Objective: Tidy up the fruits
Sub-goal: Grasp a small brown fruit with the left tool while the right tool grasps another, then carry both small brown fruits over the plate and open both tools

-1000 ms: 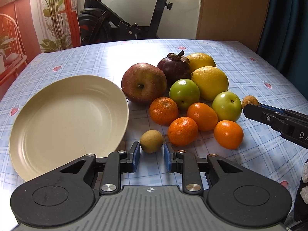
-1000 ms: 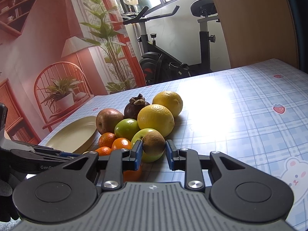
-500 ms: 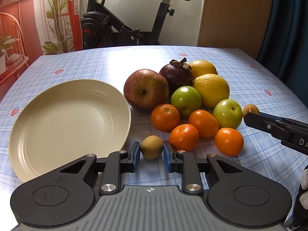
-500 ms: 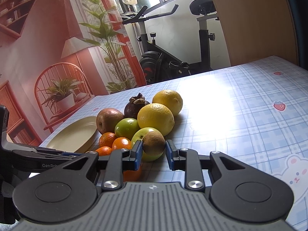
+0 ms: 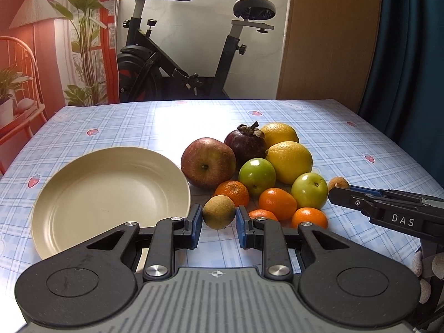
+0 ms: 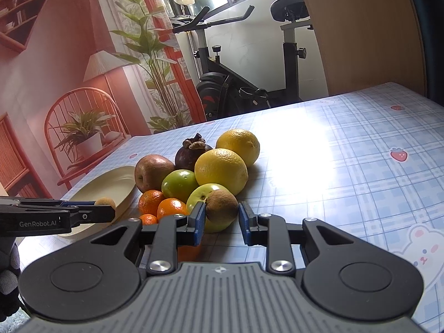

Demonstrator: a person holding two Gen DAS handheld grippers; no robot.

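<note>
Left gripper (image 5: 218, 220) clamped on a small brown fruit (image 5: 219, 212) near the plate (image 5: 69, 222), right gripper (image 6: 222, 217) pinching another brown fruit (image 6: 222, 206), hiding part of a green apple (image 6: 202, 194), lowest mandarin (image 6: 148, 218) mostly covered.

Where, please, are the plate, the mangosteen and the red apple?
plate (image 5: 83, 194): left wrist view, bare inner surface.
mangosteen (image 5: 244, 145): left wrist view, purple skin.
red apple (image 6: 152, 170): right wrist view, its side.
</note>
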